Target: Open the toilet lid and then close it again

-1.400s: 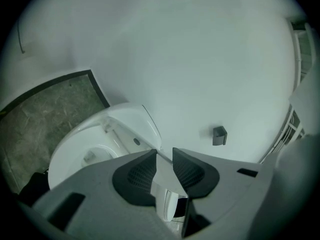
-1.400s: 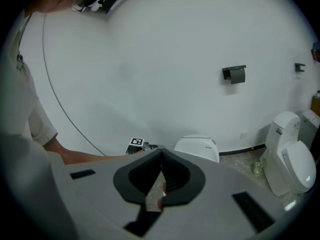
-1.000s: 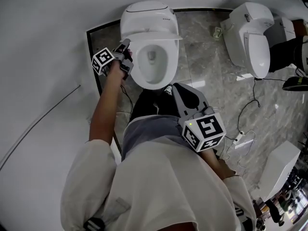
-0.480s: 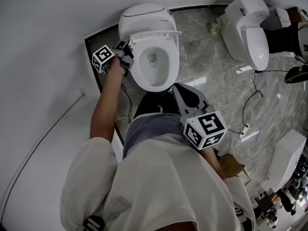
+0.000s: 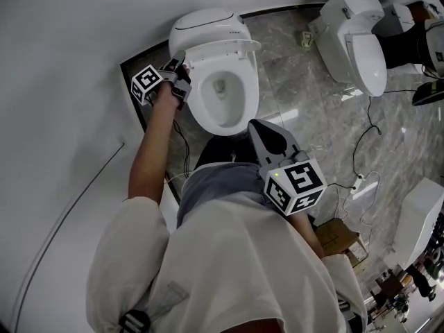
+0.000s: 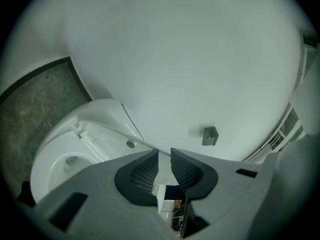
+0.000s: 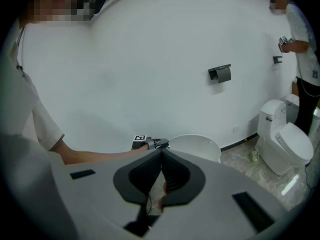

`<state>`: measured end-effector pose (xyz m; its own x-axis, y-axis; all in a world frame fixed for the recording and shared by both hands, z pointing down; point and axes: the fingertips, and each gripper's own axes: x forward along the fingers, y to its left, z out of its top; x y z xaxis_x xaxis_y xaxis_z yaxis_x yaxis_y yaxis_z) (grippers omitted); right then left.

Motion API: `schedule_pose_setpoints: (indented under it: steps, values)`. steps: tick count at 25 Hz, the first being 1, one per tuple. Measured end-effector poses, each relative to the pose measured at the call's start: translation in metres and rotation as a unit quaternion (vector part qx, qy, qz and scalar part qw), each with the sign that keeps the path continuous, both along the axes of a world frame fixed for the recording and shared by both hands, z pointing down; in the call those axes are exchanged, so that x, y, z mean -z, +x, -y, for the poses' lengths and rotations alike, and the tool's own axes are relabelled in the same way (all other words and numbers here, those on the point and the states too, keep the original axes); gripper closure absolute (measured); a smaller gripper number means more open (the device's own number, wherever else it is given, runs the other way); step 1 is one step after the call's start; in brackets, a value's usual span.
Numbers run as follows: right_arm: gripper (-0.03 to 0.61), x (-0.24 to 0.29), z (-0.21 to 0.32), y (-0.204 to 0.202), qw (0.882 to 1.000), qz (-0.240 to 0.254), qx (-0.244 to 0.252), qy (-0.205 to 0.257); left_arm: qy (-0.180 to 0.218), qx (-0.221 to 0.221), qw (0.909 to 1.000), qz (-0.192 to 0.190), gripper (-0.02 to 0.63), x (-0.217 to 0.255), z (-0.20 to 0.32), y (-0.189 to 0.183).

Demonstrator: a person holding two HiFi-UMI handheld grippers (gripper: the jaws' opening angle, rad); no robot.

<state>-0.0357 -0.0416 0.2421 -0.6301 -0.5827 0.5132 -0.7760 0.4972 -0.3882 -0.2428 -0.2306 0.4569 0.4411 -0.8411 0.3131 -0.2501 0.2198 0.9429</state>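
- the left gripper (image 5: 182, 68) grips the left edge of the raised toilet lid (image 6: 105, 129); its jaws have just been closing on it.
- the lid stands up behind the open bowl (image 5: 220, 92).
- the right gripper (image 7: 161, 151) hangs apart from the toilet, jaws pressed together, empty.

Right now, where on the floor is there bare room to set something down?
The floor between the open toilet and the second toilet is bare, save one small object by the wall. Crowded: cables and a cardboard box at the person's right.
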Motion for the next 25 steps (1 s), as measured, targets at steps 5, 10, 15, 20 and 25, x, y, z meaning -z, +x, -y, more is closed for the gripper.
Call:
schedule_pose_setpoints:
  steps: [5,10,15,20,25]
  values:
    - [0.568,0.001,0.006,0.004,1.0,0.0,-0.006,-0.003,0.002,-0.002,1.0,-0.004,0.548,0.001,0.006,-0.002]
    - [0.568,0.004,0.007,0.004,1.0,-0.002,-0.01,-0.003,0.003,0.0,0.9999,-0.011,0.552,0.003,0.011,-0.004]
    - [0.568,0.001,0.013,0.004,1.0,-0.005,-0.016,-0.003,0.002,0.004,0.9998,-0.018,0.566,0.0,0.022,-0.009]
    - [0.568,0.002,0.018,0.003,1.0,-0.007,-0.025,-0.004,0.003,-0.01,0.9999,-0.01,0.569,0.0,0.034,-0.012]
    - [0.568,-0.002,0.021,0.003,0.999,-0.009,-0.035,-0.006,0.005,-0.012,0.9998,-0.013,0.575,-0.003,0.045,-0.015]
